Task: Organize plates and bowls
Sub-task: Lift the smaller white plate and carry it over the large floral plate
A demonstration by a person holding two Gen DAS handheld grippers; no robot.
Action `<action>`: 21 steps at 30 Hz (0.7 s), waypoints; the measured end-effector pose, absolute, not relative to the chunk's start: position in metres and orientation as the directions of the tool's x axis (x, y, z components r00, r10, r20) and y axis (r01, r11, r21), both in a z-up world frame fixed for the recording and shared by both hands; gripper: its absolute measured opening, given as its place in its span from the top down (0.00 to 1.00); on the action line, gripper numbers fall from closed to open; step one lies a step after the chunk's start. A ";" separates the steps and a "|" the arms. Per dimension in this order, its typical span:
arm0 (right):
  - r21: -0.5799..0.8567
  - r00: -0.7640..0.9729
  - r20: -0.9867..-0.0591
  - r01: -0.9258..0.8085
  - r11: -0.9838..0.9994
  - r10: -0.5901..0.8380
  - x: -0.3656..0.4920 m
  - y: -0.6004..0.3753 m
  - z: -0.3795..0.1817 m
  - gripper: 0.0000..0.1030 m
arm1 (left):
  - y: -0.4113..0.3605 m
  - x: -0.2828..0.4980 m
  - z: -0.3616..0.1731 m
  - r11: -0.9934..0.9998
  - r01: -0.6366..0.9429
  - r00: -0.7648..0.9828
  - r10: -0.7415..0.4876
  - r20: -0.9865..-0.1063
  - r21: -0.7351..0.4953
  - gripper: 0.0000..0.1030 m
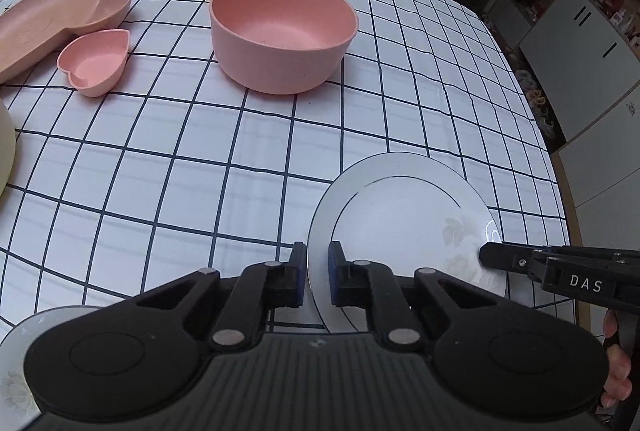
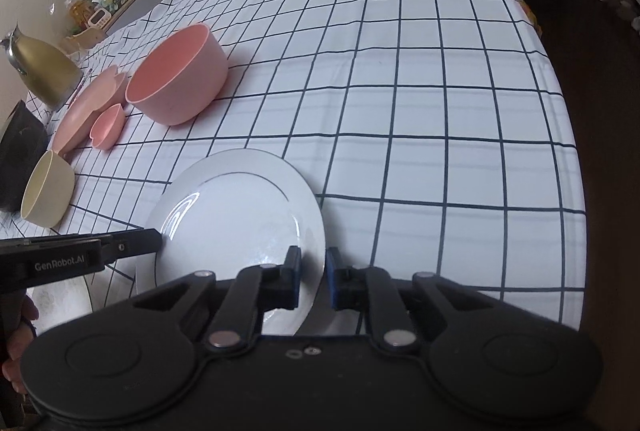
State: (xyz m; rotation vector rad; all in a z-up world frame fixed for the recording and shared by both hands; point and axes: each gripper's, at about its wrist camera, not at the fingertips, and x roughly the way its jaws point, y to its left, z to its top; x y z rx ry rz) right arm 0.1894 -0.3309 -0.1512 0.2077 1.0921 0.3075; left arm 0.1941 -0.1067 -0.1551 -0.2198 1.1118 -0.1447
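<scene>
A white plate [image 1: 404,215] sits near the front edge of a bench covered in a white cloth with a dark grid [image 1: 200,159], and both grippers grasp it from opposite sides. In the left wrist view, the left gripper [image 1: 318,273] has its jaws closed on the plate's near-left rim, one pad beneath and one on top. The right gripper [image 1: 486,255] reaches in from the right and meets the opposite rim. In the right wrist view, the right gripper's jaws pinch the plate's rim edge-on, with the plate tilted up between them. The plate is round and glossy, with a thin dark ring inside a broad rim and a faint pale leaf motif. Further back stand a large pink bowl [image 1: 282,35], a small pink heart-shaped dish [image 1: 96,61] and a flat pink plate [image 1: 44,23]; a cream bowl [image 2: 46,193] sits to the left.
</scene>
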 end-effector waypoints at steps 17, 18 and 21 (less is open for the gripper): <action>0.287 0.452 -0.834 -0.136 0.948 0.317 0.175 -0.330 -0.136 0.91 | -0.108 0.181 -0.142 0.964 0.039 0.444 -0.253 -0.860 -0.263 0.91; 0.285 0.456 -0.832 -0.136 0.949 0.315 0.173 -0.330 -0.134 0.91 | -0.108 0.180 -0.140 0.964 0.044 0.446 -0.255 -0.858 -0.263 0.91; 0.284 0.466 -0.828 -0.128 0.950 0.311 0.166 -0.330 -0.128 0.91 | -0.108 0.176 -0.132 0.961 0.057 0.453 -0.266 -0.851 -0.270 0.91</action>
